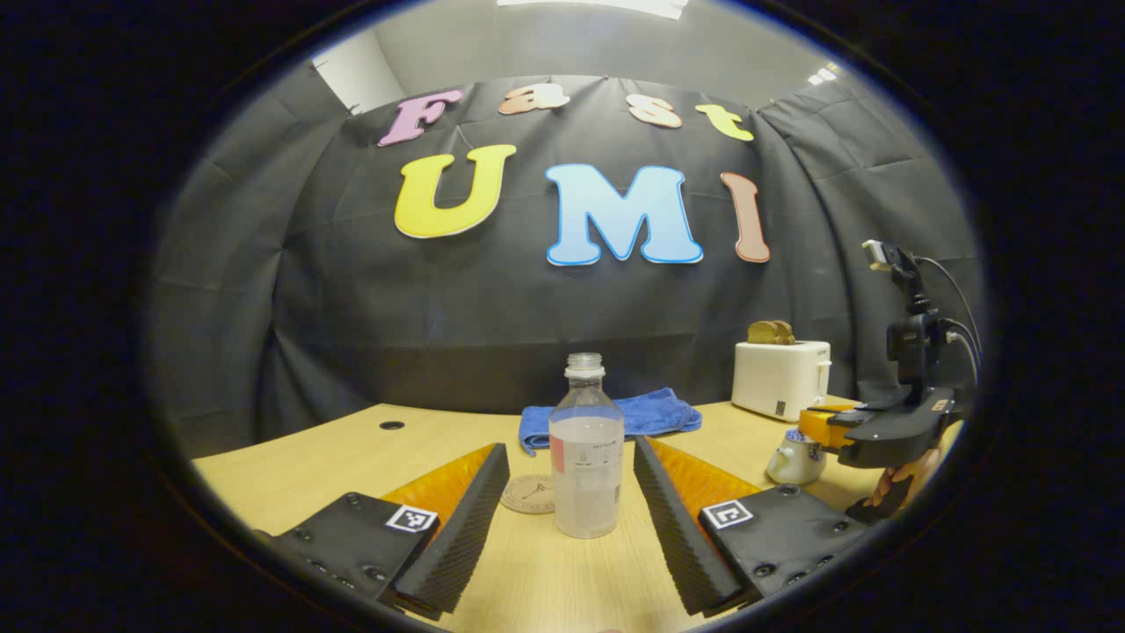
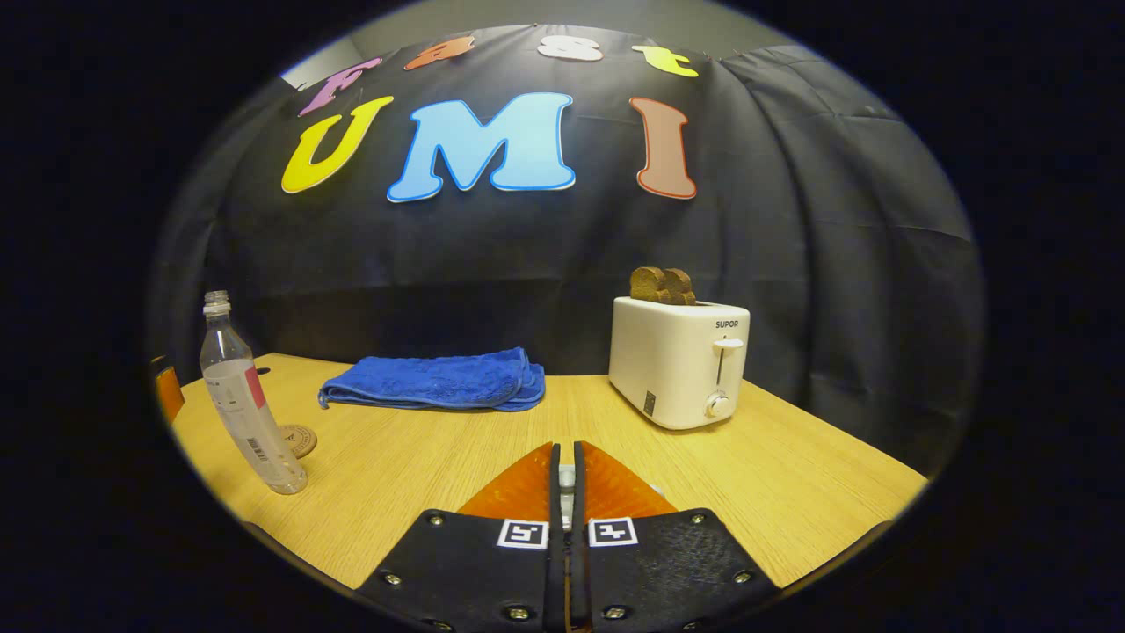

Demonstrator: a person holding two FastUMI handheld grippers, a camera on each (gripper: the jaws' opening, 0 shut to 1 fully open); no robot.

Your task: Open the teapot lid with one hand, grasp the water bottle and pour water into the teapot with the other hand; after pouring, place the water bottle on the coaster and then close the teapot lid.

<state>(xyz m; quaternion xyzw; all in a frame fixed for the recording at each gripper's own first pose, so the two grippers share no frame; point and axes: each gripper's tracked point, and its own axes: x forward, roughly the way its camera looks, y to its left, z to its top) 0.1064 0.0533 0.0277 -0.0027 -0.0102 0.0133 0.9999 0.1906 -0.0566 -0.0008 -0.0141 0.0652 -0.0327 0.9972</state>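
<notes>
So in the left gripper view we've got the left gripper with its jaws spread wide apart, and the water bottle standing upright right between them, cap off, touching neither finger. Just behind the bottle and a bit toward the left finger sits the round coaster on the table, with a blue towel further back. Off past the right finger we can see the teapot, and the right gripper is sitting on top of it around the lid, a hand holding it, with a toaster behind. In the right gripper view its jaws look nearly together with something small and pale pinched in the slit, but we can't tell what.
</notes>
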